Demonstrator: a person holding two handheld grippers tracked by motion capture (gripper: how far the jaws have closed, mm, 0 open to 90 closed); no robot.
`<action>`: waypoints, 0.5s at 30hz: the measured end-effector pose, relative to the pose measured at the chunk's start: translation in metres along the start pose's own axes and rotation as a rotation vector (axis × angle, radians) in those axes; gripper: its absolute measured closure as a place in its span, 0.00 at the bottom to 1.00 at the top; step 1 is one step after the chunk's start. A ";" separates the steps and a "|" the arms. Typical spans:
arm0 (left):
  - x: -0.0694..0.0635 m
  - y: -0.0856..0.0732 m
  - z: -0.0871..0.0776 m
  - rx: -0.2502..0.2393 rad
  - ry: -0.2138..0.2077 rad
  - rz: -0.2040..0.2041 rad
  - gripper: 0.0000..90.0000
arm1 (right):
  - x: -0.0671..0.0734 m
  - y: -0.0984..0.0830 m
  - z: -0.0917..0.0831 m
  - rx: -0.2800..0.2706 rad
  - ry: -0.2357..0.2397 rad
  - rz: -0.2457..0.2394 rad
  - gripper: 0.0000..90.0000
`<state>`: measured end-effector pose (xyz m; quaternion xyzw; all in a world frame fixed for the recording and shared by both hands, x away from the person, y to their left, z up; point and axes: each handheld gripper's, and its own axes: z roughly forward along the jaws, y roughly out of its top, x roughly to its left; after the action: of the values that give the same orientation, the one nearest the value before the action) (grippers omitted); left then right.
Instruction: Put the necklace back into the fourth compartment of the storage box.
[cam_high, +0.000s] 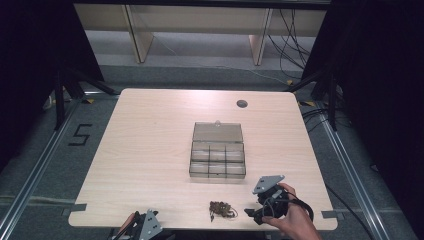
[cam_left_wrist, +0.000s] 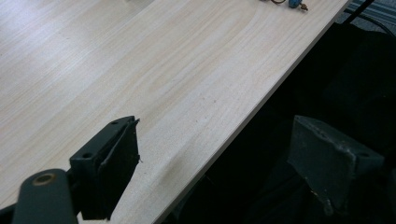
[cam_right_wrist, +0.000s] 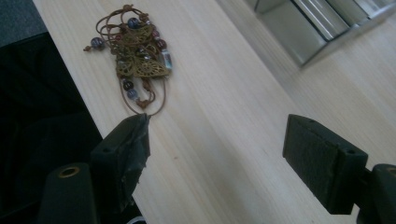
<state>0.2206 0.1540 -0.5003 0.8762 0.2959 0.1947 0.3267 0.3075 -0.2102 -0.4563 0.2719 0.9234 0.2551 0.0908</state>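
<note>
Reaching toward the beaded necklace (cam_right_wrist: 135, 56), the right gripper (cam_right_wrist: 219, 154) had its jaws spread wide with nothing between them. The necklace lay in a heap on the surface (cam_right_wrist: 224, 107), just ahead of the left jaw, not yet picked up. The clear box (cam_high: 218, 150) sat open farther off, beyond the jaws, looking empty. The left gripper (cam_left_wrist: 224, 158) waited at the surface edge, jaws released too. Picking up and putting away were probably still left.

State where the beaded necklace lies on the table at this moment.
In the high view the beaded necklace lies near the table's front edge, just left of the right gripper and in front of the open compartment box.
</note>
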 end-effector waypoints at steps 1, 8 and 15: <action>-0.001 0.000 0.000 0.001 -0.005 -0.014 0.17 | 0.001 0.001 0.001 0.003 0.000 0.000 0.26; 0.000 0.000 0.000 0.003 0.011 0.002 0.17 | 0.010 0.019 0.010 0.039 0.036 -0.054 0.27; 0.001 0.000 -0.002 -0.003 -0.005 0.000 0.17 | 0.016 0.032 0.020 0.045 0.076 -0.118 0.28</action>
<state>0.2205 0.1554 -0.4990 0.8763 0.2947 0.1931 0.3287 0.3147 -0.1704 -0.4572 0.2093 0.9460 0.2388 0.0644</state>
